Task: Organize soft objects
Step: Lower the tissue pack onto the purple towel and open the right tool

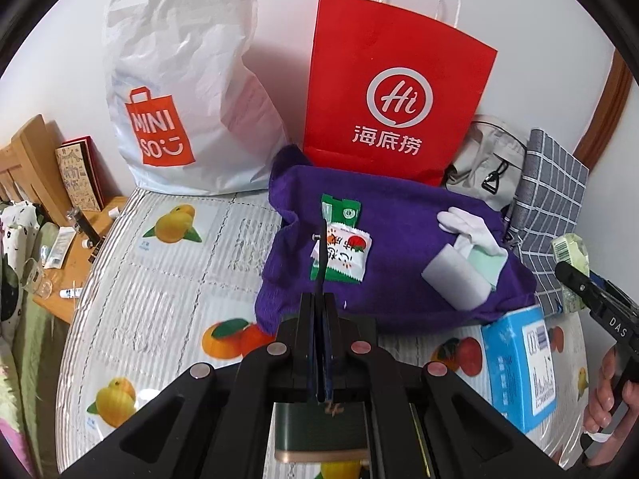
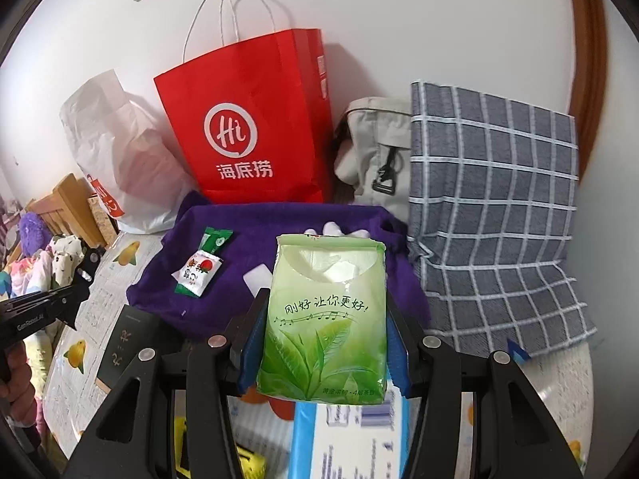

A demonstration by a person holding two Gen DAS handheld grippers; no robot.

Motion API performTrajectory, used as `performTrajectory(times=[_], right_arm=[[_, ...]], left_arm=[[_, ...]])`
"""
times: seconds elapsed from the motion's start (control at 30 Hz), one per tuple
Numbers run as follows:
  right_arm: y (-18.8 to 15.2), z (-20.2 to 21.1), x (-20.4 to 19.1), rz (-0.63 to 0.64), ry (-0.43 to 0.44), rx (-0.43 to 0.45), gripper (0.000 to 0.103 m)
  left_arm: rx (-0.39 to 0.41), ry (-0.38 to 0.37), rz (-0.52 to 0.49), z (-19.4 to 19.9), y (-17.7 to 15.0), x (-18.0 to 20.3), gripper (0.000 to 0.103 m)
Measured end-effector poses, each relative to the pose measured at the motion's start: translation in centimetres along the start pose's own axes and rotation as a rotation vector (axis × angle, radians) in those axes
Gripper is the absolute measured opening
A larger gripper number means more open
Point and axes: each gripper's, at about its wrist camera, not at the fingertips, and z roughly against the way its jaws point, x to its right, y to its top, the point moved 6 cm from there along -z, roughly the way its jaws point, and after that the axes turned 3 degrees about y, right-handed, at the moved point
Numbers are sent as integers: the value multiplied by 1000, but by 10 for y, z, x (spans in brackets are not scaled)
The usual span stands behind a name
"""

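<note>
Right tongs [image 2: 323,331]: clamped on green tissue pack [image 2: 325,315], held upright above the desk [image 1: 167,279], in front of purple cloth [image 1: 399,239]. Left tongs [image 1: 319,279]: fingers pressed together, nothing gripped, over the cloth's near edge. On cloth: snack packet [image 1: 345,255], white glove [image 1: 467,225], grey pad [image 1: 455,279].

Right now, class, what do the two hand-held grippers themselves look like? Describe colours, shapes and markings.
Both are matte black with angular frames and round silver bolts. The right gripper has blue finger pads; white lettering marks both bodies. The left gripper has thin dark fingers. Bare hands, no sleeves visible.
</note>
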Motion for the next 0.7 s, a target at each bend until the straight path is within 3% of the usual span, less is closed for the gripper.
performTrajectory(times=[0.3, 0.7], right_arm=[[19, -42, 2, -12, 42, -54, 51], [-4, -94, 17, 11, 69, -223, 51]], left_arm=[[-19, 3, 2, -26, 21, 6, 4], [-26, -43, 15, -73, 55, 33, 4]])
